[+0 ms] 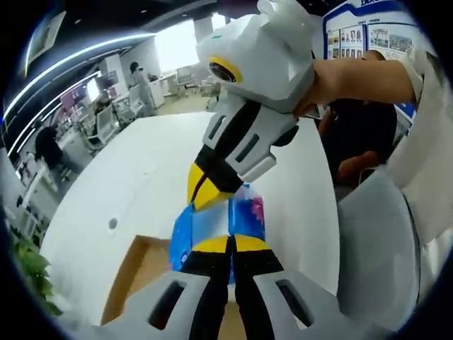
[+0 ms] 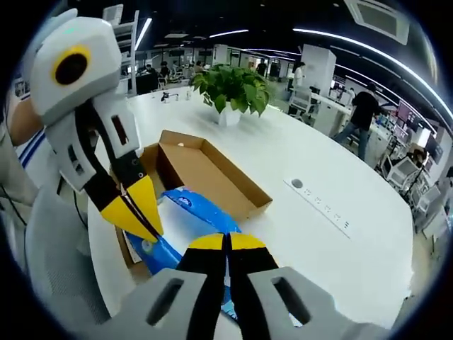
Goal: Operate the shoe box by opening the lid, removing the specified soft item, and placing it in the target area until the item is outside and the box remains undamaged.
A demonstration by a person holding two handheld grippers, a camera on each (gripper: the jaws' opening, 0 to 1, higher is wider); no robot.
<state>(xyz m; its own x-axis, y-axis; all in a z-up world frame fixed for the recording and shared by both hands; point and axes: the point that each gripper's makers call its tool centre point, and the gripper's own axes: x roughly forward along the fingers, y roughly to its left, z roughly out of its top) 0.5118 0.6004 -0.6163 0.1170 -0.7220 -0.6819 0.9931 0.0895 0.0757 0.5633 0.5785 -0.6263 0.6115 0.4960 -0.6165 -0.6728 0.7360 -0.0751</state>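
The blue soft pack (image 2: 187, 212) is pinched by both closed claws, the left claw (image 1: 230, 244) and the right claw (image 2: 226, 241), above the open shoe box (image 2: 205, 170) on the white table (image 2: 340, 234). The pack should be lifted clear of the cardboard walls without dragging, then carried to bare table beside the box.

Open office, apparently; ceiling light strips (image 2: 368, 49).
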